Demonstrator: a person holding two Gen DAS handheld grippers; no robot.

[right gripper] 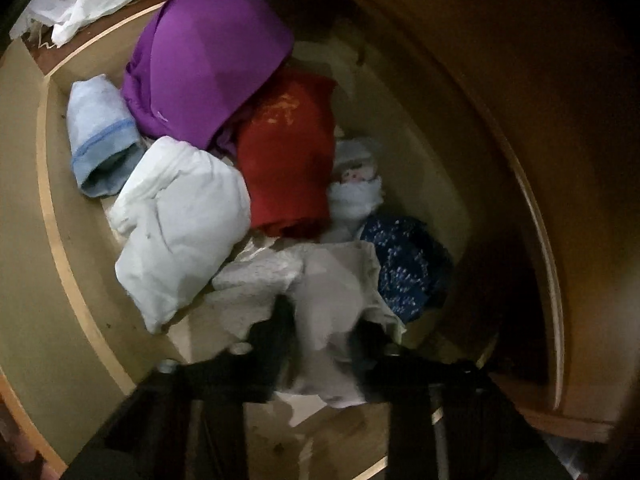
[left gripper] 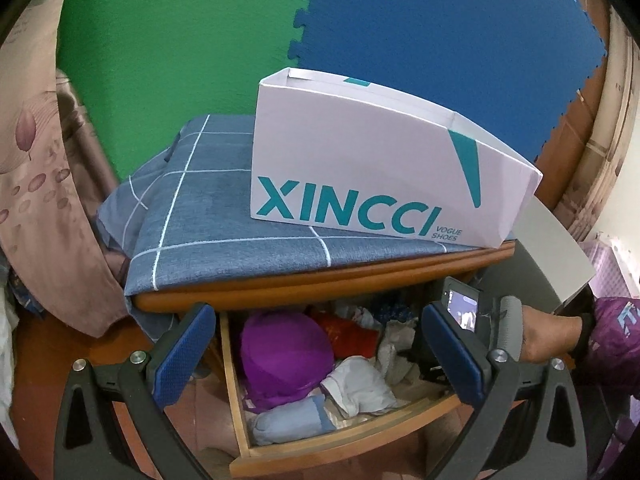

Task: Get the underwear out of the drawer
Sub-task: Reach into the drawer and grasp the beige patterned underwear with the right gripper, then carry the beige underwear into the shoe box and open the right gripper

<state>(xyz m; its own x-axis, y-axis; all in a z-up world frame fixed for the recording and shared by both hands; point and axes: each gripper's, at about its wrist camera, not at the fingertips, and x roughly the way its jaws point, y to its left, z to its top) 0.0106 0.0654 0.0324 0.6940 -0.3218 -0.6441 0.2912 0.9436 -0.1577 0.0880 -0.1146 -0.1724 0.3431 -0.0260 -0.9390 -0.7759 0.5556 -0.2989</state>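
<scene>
The wooden drawer stands open under the cabinet top, full of folded underwear. In it lie a purple piece, a red piece, a white piece and a light blue roll. My left gripper is open and empty, held above the drawer. My right gripper is down inside the drawer, its dark fingers closed around a pale grey-white piece of underwear. The right wrist view also shows the purple piece, red piece, white piece, blue roll and a dark blue patterned piece.
A white XINCCI shoe box sits on a blue checked cloth on the cabinet top. Green and blue foam mats cover the wall behind. A floral curtain hangs at the left. The right hand and gripper body reach into the drawer's right side.
</scene>
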